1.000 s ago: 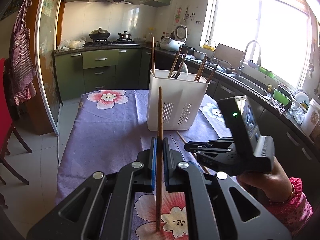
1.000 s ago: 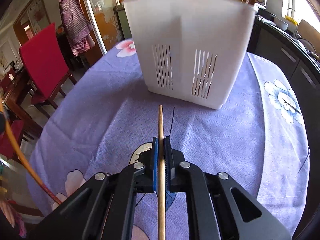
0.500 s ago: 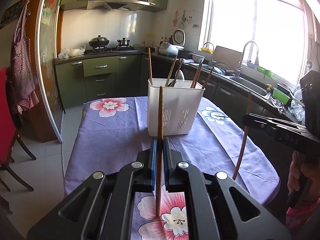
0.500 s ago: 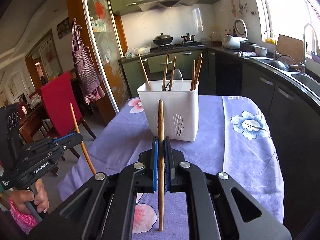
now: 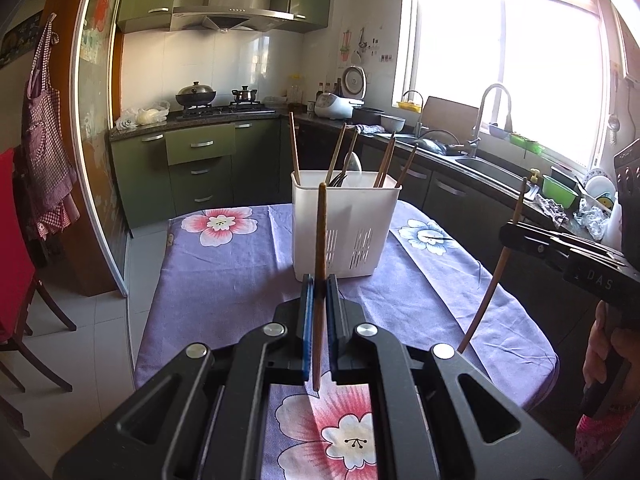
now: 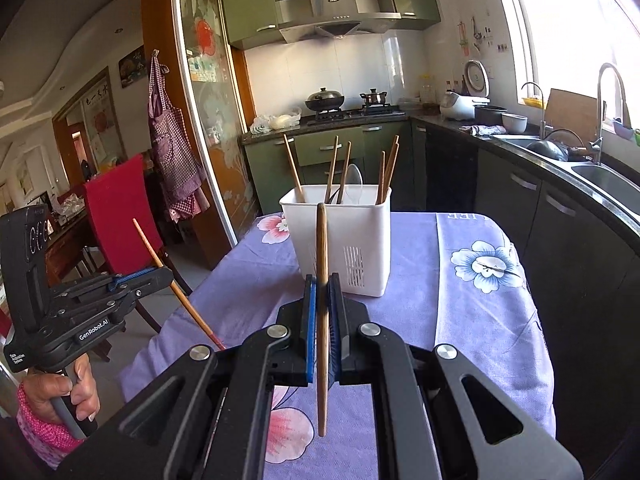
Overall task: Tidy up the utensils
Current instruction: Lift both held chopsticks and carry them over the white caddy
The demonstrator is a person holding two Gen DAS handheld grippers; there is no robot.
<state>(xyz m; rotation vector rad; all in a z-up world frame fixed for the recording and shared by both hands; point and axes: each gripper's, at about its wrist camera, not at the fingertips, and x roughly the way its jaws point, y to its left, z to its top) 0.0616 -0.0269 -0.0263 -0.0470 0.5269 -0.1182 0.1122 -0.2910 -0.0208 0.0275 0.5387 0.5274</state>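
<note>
Left wrist view: my left gripper [image 5: 318, 300] has its fingers clenched on a wooden chopstick [image 5: 320, 248], which stands nearly upright between the blue pads, its lower tip hanging above the purple flowered cloth of the table [image 5: 224, 280]. Farther along the table stands the white utensil holder [image 5: 344, 232], already carrying several chopsticks and a spoon. At the right edge my right gripper [image 5: 510, 236] shows from the side, holding its own chopstick at a slant off the near right corner of the table.

Right wrist view: my right gripper [image 6: 322, 300] is likewise clamped on a second chopstick [image 6: 322, 280], upright and clear of the cloth. The holder [image 6: 340, 236] sits straight ahead at the middle of the table [image 6: 472, 320]. My left gripper [image 6: 156, 276] appears at the left, off the table's near left edge, its chopstick tilted.

I judge both sticks are picked up and the carry to the holder is in hand. Next each stick must go over the open top, tip down, aimed at a gap between the sticks already there, before the fingers let go, one hand at a time so they do not collide.
</note>
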